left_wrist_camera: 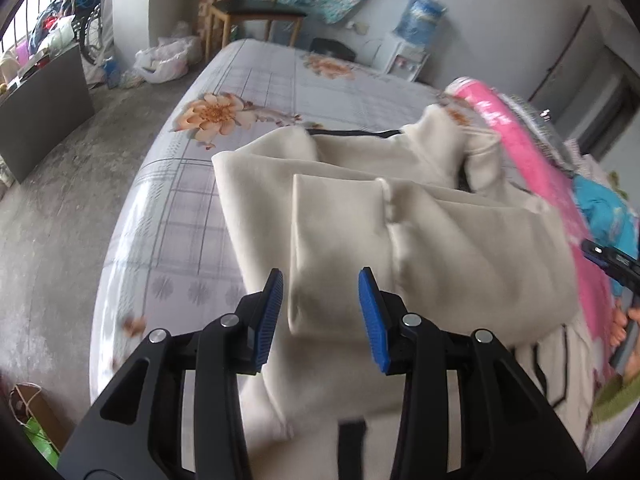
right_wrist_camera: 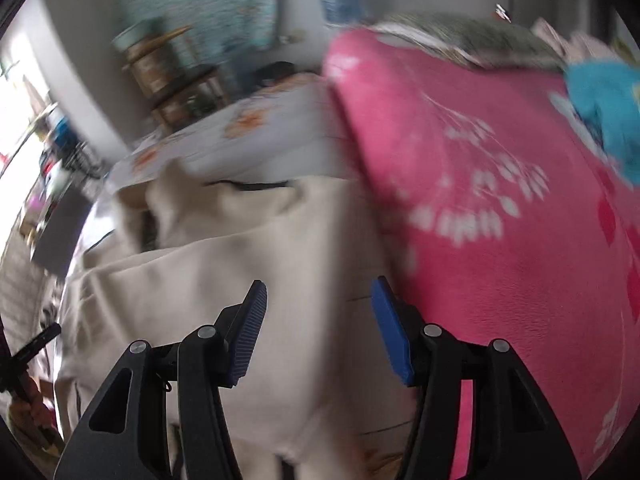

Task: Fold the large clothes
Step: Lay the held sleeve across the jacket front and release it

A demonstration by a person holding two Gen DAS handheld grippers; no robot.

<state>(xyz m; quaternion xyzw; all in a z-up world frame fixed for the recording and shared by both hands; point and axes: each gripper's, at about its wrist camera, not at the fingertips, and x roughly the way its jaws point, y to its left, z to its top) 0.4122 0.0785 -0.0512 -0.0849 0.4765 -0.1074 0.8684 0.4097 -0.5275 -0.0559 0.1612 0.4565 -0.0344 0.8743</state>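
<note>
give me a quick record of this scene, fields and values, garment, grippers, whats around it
garment: cream garment, partly folded, layers of cloth overlapping
surface: bed with grey checked floral sheet
left gripper: open, empty, over the near part of the garment
right gripper: open, empty, over the garment's edge beside the blanket
beside garment: pink blanket along its side
on blanket: blue cloth
background: wooden chair, water dispenser
image quality: right wrist view is motion-blurred
</note>
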